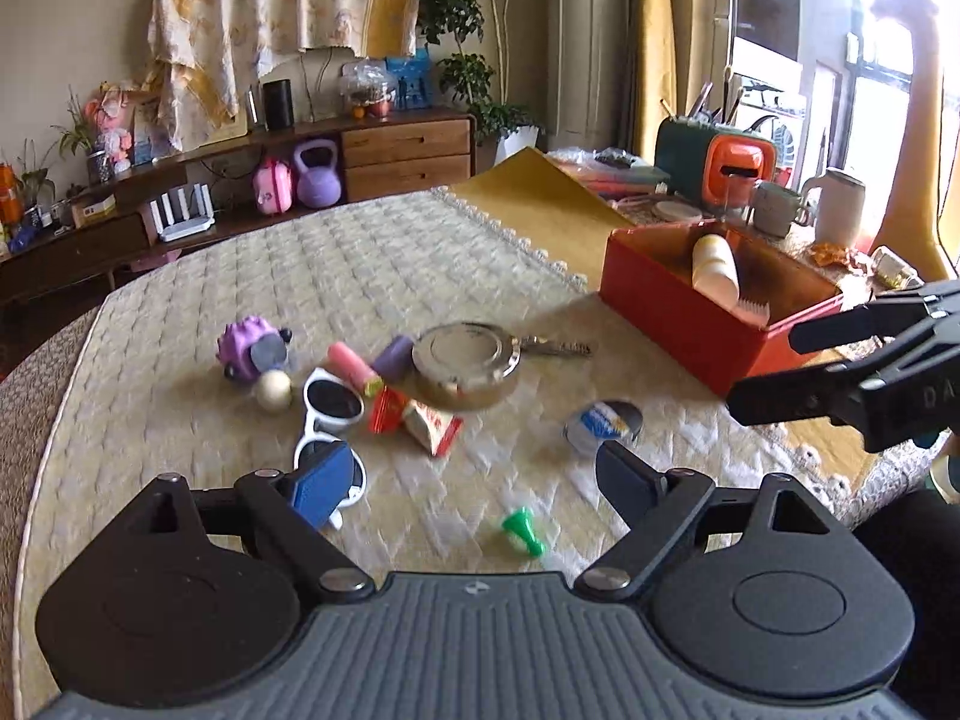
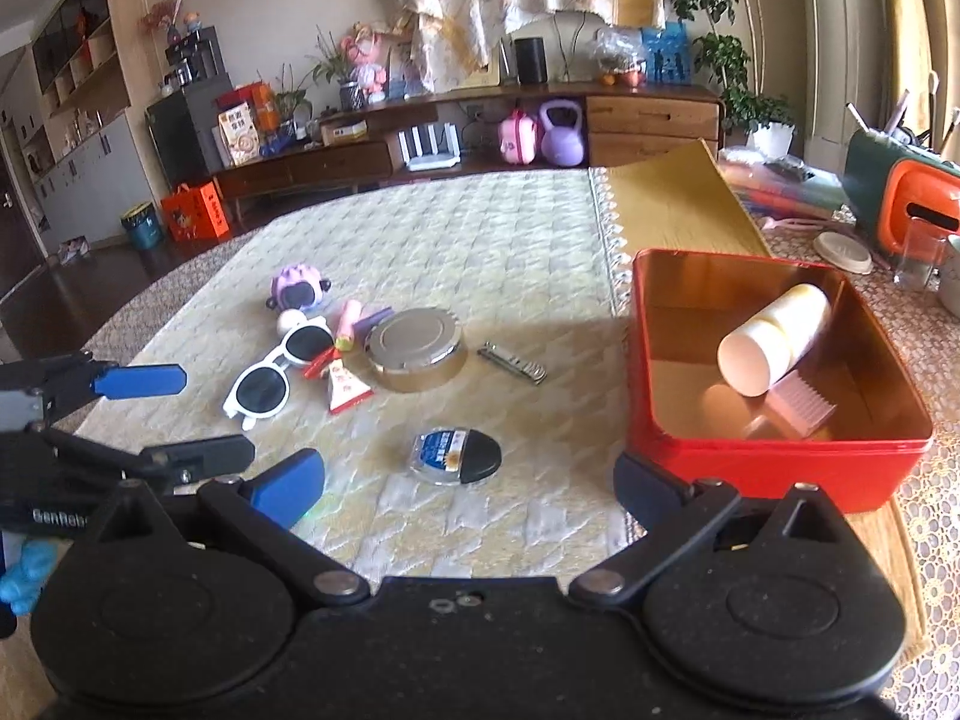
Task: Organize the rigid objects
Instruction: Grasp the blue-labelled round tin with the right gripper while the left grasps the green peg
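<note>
A red tin box (image 2: 780, 468) stands at the right on the quilted cloth, with a cream bottle (image 2: 774, 342) and a pink comb (image 2: 801, 405) lying inside. Loose on the cloth lie white sunglasses (image 2: 276, 372), a gold round tin (image 2: 414, 348), nail clippers (image 2: 513, 363), a small blue-labelled tin (image 2: 456, 456), a purple toy (image 2: 297, 291) and a green peg (image 1: 525, 531). My right gripper (image 2: 465, 480) hovers open near the small tin, beside the box's front corner. My left gripper (image 1: 474, 480) is open above the cloth between the sunglasses (image 1: 327, 420) and the small tin (image 1: 603, 423), nothing held.
A cream ball (image 2: 291, 319), a pink tube (image 2: 348, 324), a purple cylinder (image 2: 375, 319) and a red-and-white sachet (image 2: 345, 390) crowd the gold tin. An orange-and-green holder (image 2: 900, 198), cups and a kettle (image 1: 840, 213) stand behind the box. A yellow mat (image 2: 678, 204) lies beyond.
</note>
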Demonstrator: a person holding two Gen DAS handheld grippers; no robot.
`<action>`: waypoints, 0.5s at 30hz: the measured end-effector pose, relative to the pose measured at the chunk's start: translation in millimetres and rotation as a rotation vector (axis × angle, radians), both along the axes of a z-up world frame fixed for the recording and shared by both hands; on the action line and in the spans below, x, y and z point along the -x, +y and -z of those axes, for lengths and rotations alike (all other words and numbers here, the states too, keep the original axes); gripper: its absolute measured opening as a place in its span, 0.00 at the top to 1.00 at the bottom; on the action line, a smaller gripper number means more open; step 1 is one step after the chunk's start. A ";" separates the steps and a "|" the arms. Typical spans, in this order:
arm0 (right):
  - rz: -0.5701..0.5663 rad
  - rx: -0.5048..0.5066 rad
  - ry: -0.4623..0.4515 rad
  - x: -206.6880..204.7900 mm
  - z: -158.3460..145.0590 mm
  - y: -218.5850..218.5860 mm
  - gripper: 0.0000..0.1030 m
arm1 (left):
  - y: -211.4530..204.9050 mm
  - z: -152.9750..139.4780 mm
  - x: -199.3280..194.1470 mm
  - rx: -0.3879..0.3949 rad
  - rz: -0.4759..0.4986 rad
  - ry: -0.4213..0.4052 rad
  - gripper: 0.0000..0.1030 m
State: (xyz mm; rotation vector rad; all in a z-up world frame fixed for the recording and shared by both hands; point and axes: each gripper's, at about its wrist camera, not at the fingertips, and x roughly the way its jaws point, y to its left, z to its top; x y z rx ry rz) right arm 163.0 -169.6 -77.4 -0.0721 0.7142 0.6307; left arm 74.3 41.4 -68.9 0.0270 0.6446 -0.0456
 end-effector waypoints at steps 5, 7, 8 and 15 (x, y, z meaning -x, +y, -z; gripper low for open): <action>-0.008 0.019 0.022 -6.8 11.0 9.5 0.00 | -5.5 14.8 -1.6 0.012 -0.024 0.019 0.14; -0.008 0.034 0.029 -10.2 15.7 13.8 0.00 | -7.7 19.0 -2.1 0.011 -0.027 0.019 0.14; -0.009 0.040 0.031 -12.1 17.9 15.8 0.00 | -7.6 19.0 -2.1 0.012 -0.025 0.021 0.14; -0.024 0.076 0.048 -26.7 29.2 31.2 0.02 | -16.5 37.1 -4.5 0.027 -0.013 0.053 0.14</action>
